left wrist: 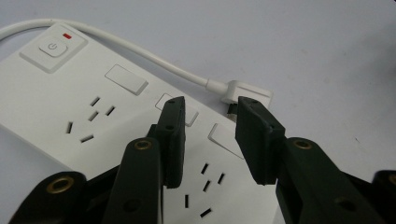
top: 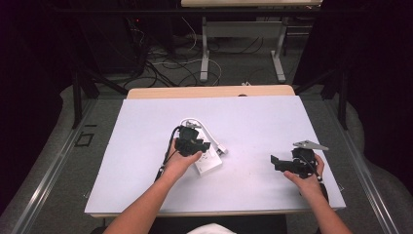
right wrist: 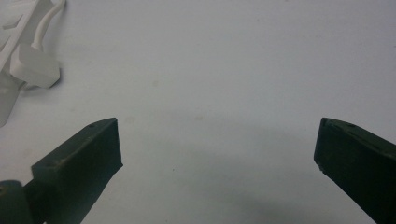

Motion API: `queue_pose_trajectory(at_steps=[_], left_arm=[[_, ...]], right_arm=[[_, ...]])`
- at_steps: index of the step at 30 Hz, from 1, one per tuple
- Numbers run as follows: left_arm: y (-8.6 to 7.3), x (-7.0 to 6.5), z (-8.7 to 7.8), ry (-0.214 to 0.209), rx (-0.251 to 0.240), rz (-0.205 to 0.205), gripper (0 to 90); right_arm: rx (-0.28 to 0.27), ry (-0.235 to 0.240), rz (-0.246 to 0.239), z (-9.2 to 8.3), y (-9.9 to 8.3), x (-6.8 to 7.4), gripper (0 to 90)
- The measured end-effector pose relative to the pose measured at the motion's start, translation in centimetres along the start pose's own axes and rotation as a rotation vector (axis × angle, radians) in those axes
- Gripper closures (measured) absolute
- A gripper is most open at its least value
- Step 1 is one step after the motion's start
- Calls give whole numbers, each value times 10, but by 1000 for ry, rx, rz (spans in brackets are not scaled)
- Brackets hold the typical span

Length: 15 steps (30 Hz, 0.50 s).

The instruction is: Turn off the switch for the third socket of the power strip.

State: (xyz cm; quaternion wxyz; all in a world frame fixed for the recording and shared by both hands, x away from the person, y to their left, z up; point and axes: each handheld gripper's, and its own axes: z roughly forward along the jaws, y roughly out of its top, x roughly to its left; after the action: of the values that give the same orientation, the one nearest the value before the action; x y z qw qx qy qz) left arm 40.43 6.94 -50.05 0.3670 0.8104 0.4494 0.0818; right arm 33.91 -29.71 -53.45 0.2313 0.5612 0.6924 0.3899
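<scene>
the left gripper (top: pixel 192 141) sat over the white power strip (top: pixel 207 163) near the middle of the white surface (top: pixel 146 126), held in the person's left hand (top: pixel 181 163). in the left gripper view its two black jaws stood partly open, a modest gap between them, with nothing clamped; they hung just above the top face of the power strip (left wrist: pixel 70 107), pointing toward a row of small white rectangular covers and the socket slots. no pad pressed on the strip. a square power button (left wrist: pixel 52 46) with a small red mark beside it sat at the far left end of the strip. the white cable (left wrist: pixel 140 51) ran along the far edge of the strip and ended in a flat white plug (left wrist: pixel 247 93) that lay on the surface just beyond the jaw tips, close beside the strip. in the high view the cable (top: pixel 195 122) looped behind the gripper. well apart to the right, the right gripper (top: pixel 278 162) was held in the right hand (top: pixel 307 178) near the right edge of the surface, with a grey three-cornered plate (top: pixel 309 145) on top. in the right gripper view its jaws stood wide open over bare surface, holding nothing, and the plug (right wrist: pixel 35 67) showed far off at the upper left.
</scene>
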Motion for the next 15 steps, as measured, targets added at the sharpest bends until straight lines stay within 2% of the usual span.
queue_pose_trajectory(at_steps=[1, 2, 3, 5, 10, 15], left_arm=[[0, 1, -1, 3, -5, 4, 613], [0, 0, -2, 4, -9, -11, 602], [0, 2, -3, 6, -13, 3, 595], [0, 2, -5, 6, -19, -9, 576], [0, 5, -9, 13, -32, 4, 514], [-1, 8, -13, 5, -70, 13, 450]], right_arm=[[1, 1, 0, 0, 0, 0, 2], [1, 0, -1, 0, 0, 0, 2], [1, 0, -1, 0, 0, 0, 2], [0, 0, -1, 0, 0, 0, 2], [0, -1, 0, 0, 0, 0, 2], [1, -1, 1, 0, 0, 0, 2]])
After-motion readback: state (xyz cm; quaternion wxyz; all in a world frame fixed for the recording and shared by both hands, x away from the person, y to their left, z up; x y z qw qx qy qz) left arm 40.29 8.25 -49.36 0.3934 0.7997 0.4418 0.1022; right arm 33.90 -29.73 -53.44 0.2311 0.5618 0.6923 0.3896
